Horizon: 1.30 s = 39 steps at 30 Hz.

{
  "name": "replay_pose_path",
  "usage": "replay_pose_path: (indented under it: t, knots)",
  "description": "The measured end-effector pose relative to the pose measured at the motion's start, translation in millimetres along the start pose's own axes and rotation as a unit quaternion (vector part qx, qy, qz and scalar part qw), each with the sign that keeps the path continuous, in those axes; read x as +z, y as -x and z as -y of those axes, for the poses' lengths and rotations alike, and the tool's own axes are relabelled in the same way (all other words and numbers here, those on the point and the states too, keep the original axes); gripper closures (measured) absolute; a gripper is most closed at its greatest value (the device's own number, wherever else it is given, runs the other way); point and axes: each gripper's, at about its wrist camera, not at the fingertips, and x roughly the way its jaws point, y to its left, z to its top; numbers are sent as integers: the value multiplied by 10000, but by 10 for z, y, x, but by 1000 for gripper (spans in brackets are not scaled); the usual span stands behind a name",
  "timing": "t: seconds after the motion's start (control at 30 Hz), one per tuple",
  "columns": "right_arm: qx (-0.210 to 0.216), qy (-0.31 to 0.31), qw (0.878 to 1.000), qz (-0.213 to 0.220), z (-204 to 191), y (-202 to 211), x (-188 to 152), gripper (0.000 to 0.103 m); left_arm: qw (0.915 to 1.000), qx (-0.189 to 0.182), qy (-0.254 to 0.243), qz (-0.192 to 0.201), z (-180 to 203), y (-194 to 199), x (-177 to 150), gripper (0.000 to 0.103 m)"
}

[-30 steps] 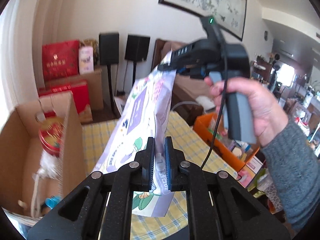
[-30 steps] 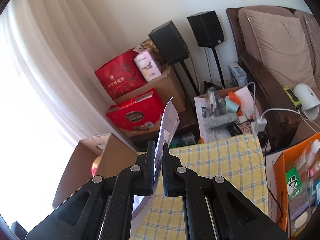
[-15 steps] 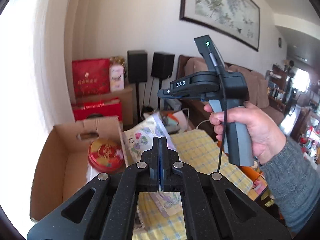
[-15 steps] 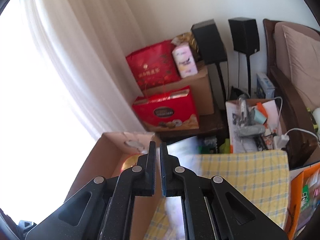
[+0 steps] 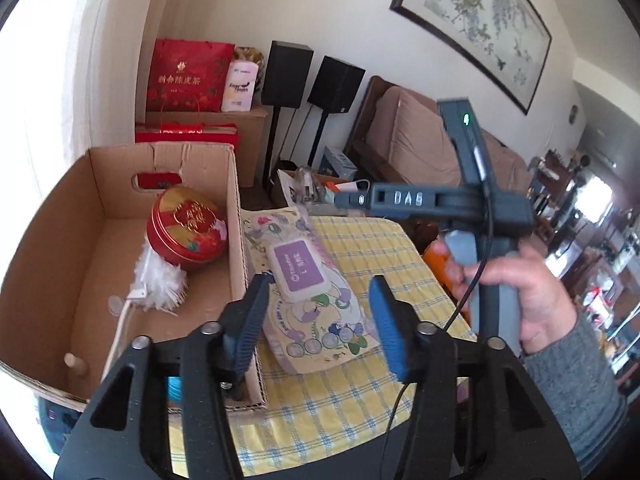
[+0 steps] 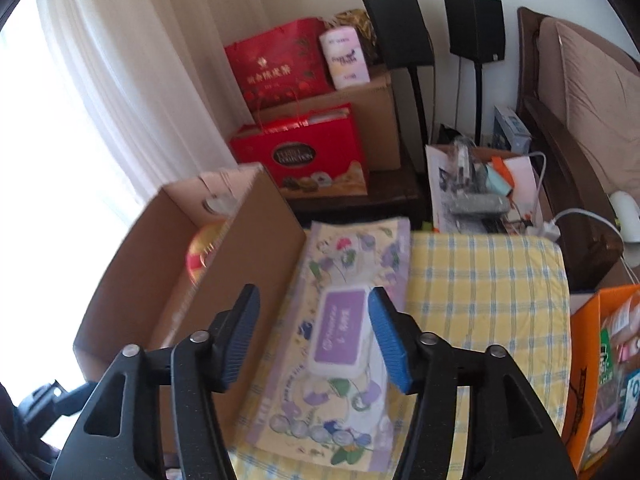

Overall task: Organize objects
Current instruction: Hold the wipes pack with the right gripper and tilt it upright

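Observation:
A flowered wipes pack (image 5: 320,332) with a purple lid lies flat on the yellow checked tablecloth (image 5: 380,256), right beside the cardboard box (image 5: 236,220). My left gripper (image 5: 319,278) hovers over it, its jaws opening, and no pad touches the pack. A hand holds my right gripper (image 5: 344,199) level over the table's far end. In the right wrist view, that gripper (image 6: 314,290) is also opening above the pack (image 6: 352,248), and the pack lies free beneath its fingers. The box (image 6: 240,248) holds a red round tin (image 5: 186,232) and a white feathery brush (image 5: 160,280).
An orange box (image 6: 588,360) of small items stands to the right of the table. Behind it are red gift bags (image 6: 304,156), two black speakers (image 6: 400,28), a cluttered low box (image 6: 476,188) and a brown sofa (image 6: 592,92). A curtain hangs at the left.
Both grippers held the wipes pack up in the air, shut on it. The pack now lies on the tablecloth beside the box, and both pairs of jaws have come apart.

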Motion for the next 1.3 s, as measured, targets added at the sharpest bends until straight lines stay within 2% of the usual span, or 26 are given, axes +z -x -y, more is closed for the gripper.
replay_pose_path:
  t: [0.1,0.17,0.33,0.4,0.47,0.8,0.9,1.07,1.1,1.17,1.2,1.27,1.3]
  knots:
    - [-162,6,9996,-215,114,-123,-245,39,10000,-17,42,-41,10,-21,-96,46]
    - [-224,-41,9992,-323,194,-196,-392,34,9999,-29,88,-81,12,-43,-148,39]
    - [-308,-263,9978,-525,406,-348,-684,32,9999,48,119,-112,31,-85,-238,22]
    - [-351,-325,9974,-541,459,-371,-778,31,9998,65,120,-142,39,-96,-276,20]
    - [-377,-372,9970,-566,495,-393,-853,24,9997,119,86,-192,59,-116,-315,14]
    - [-167,-833,9930,-825,714,-612,-1111,22,9996,74,191,-210,84,-115,-427,10]
    - [-72,-934,9928,-747,753,-640,-1141,24,9996,127,151,-176,97,-110,-438,10]
    - [86,-868,9935,-735,682,-687,-1125,49,9996,168,147,-159,120,-103,-440,10]
    - [141,-840,9934,-771,654,-713,-1110,50,9996,179,140,-156,120,-103,-439,10]
    - [141,-764,9935,-828,600,-757,-1101,61,9996,191,137,-144,124,-96,-445,10]
    - [168,-730,9936,-846,575,-771,-1098,63,9996,191,132,-138,126,-87,-447,10]
    - [213,-692,9936,-867,538,-783,-1095,84,9997,202,107,-128,137,-68,-456,10]
    - [244,-674,9936,-874,524,-782,-1098,86,9997,210,91,-121,154,-54,-458,10]
